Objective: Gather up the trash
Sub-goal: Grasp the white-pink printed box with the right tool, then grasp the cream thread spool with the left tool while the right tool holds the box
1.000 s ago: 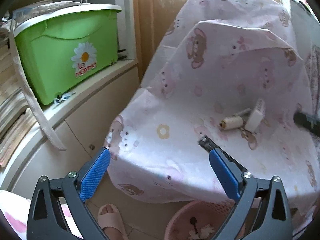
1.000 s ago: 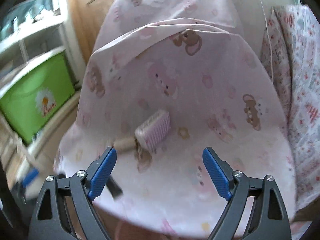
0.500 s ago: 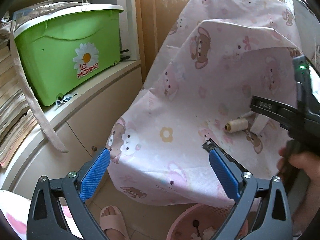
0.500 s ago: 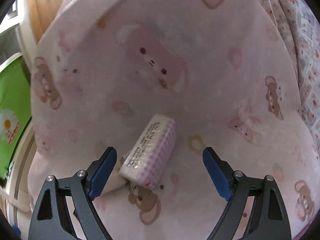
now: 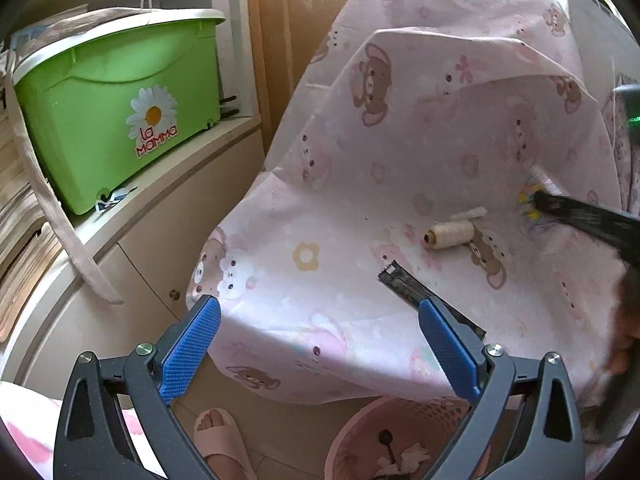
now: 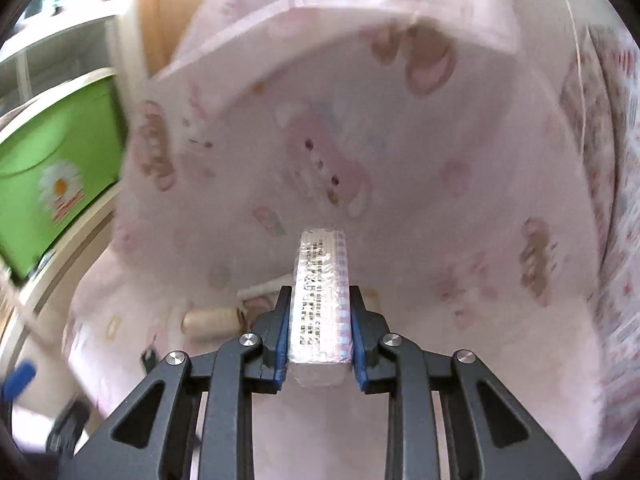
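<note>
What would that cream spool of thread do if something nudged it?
The spool of thread would probably roll, since it lies on its side on the pink bear-print sheet. It looks small and likely light. The soft, rumpled cloth might stop it quickly.

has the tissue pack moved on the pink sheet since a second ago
Yes. The tissue pack lay touching the thread spool; now it stands clear of it, to the spool's right, clamped in the right hand-held gripper, whose jaws are closing.
</note>
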Tool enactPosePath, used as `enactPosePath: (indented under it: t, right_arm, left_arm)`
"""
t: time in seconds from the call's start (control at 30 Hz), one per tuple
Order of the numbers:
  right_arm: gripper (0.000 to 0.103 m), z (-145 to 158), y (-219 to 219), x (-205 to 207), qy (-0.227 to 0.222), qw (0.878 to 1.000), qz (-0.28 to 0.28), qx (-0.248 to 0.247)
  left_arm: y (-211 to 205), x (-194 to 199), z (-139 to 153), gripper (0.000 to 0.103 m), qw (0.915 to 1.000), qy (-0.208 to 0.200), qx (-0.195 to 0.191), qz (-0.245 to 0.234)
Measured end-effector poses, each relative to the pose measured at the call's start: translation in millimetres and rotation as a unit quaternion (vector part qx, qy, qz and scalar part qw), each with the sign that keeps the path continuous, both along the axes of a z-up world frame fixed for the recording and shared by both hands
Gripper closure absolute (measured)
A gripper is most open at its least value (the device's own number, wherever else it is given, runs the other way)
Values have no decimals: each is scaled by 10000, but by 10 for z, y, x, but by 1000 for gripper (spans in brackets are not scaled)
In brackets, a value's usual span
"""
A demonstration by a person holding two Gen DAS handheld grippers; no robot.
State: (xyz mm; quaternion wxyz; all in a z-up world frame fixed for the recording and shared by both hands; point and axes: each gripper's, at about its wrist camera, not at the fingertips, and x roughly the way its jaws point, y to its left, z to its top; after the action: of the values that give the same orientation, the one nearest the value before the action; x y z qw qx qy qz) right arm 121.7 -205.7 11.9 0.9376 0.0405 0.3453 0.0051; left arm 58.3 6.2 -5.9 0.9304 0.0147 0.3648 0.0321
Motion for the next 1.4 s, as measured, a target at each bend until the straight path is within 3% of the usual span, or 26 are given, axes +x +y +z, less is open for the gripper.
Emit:
enactPosePath:
  t: [0.2, 0.4, 0.6, 0.77, 0.83, 0.93, 1.07, 1.27, 1.33, 1.4]
  right_arm:
    - [76, 264, -361, -564, -66, 9998, 70, 195]
    - [76, 376, -414, -912, -196, 9995, 132, 214]
    - [76, 335, -511, -1120, 170, 9991, 76, 383]
    - [76, 308, -422, -1375, 64, 9996, 197, 181]
    - [76, 279, -368, -1363, 47, 9996, 271, 90]
    - [76, 221, -365, -1301, 80, 9998, 169, 34]
    - [76, 148, -412, -1223, 137, 9999, 16, -58]
    - [76, 143, -613, -1150, 95, 9992, -376, -90]
    - [76, 177, -686, -1156, 0, 9984, -524, -202]
    - [76, 199, -735, -1166, -81, 9972, -646, -362]
  left_arm:
    - [-146, -19, -72, 4, 9995, 96, 26, -284]
    - [-252, -79, -161, 4, 9985, 195, 118, -488]
    - [-269, -107, -154, 5, 9959, 193, -317, -828]
    - [-462, 70, -137, 7, 9916, 402, -573, -1089]
    - [-590, 203, -93, 10, 9903, 409, -472, -1238]
    - [-720, 378, -57, 11, 9927, 449, -50, -1116]
    - [-761, 657, -55, 11, 9911, 846, -351, -967]
    - [-824, 1067, -151, 11, 9864, 1424, -773, -287]
    - [-839, 1151, -175, 11, 9844, 1478, -933, -214]
    - [-887, 1222, -196, 11, 9859, 1460, -822, -46]
